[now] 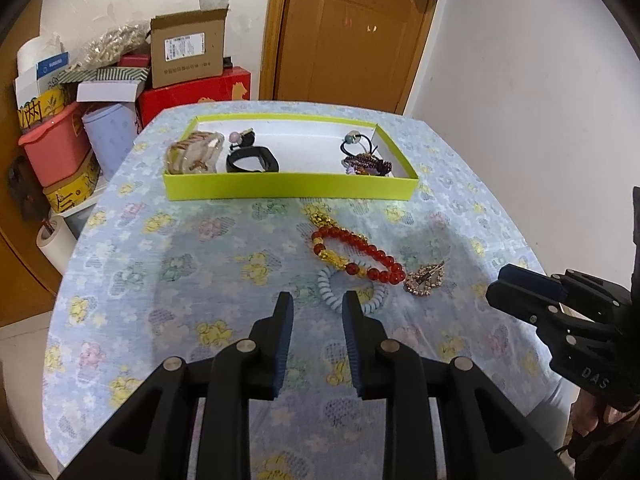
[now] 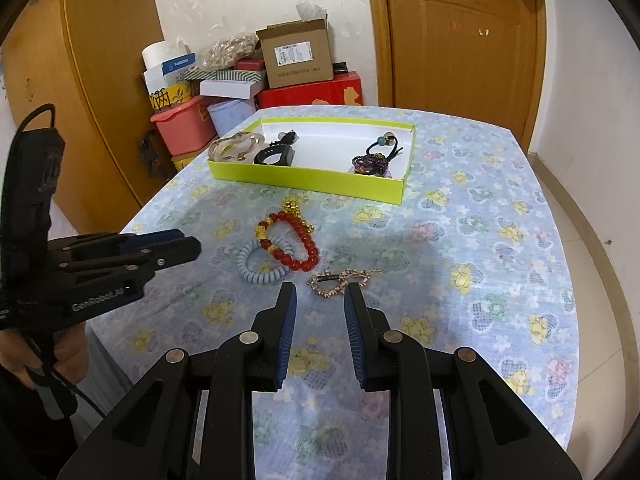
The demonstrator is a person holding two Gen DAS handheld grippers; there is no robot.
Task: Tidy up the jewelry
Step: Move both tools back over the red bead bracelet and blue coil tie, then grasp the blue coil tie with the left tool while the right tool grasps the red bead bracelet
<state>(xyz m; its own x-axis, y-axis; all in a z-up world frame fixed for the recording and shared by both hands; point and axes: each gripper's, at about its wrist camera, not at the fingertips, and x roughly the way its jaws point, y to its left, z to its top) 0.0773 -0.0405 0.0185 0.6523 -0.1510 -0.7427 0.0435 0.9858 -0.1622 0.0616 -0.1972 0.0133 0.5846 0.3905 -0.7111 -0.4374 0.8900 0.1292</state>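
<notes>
A red bead bracelet (image 1: 360, 246) (image 2: 298, 248) with gold charms lies on the flowered tablecloth, overlapping a pale blue spiral hair tie (image 1: 372, 300) (image 2: 256, 272). To their right lies a heart-shaped rhinestone clip (image 1: 424, 280) (image 2: 340, 280). A string of gold beads (image 1: 322, 219) lies just behind the bracelet. My left gripper (image 1: 318, 296) hovers open just short of the spiral tie, nothing between its pads. The right gripper (image 2: 320, 286) is open too, close in front of the heart clip and holding nothing. Each gripper shows at the edge of the other's view.
A lime-green shallow tray (image 1: 288, 190) (image 2: 312, 182) stands at the back of the table with beige bangles (image 1: 194, 152), a black band (image 1: 252, 160) and purple hair ties (image 1: 366, 162) inside. Stacked boxes (image 1: 188, 52) and tubs crowd the floor beyond the table's left corner. A wooden door (image 1: 348, 36) stands behind.
</notes>
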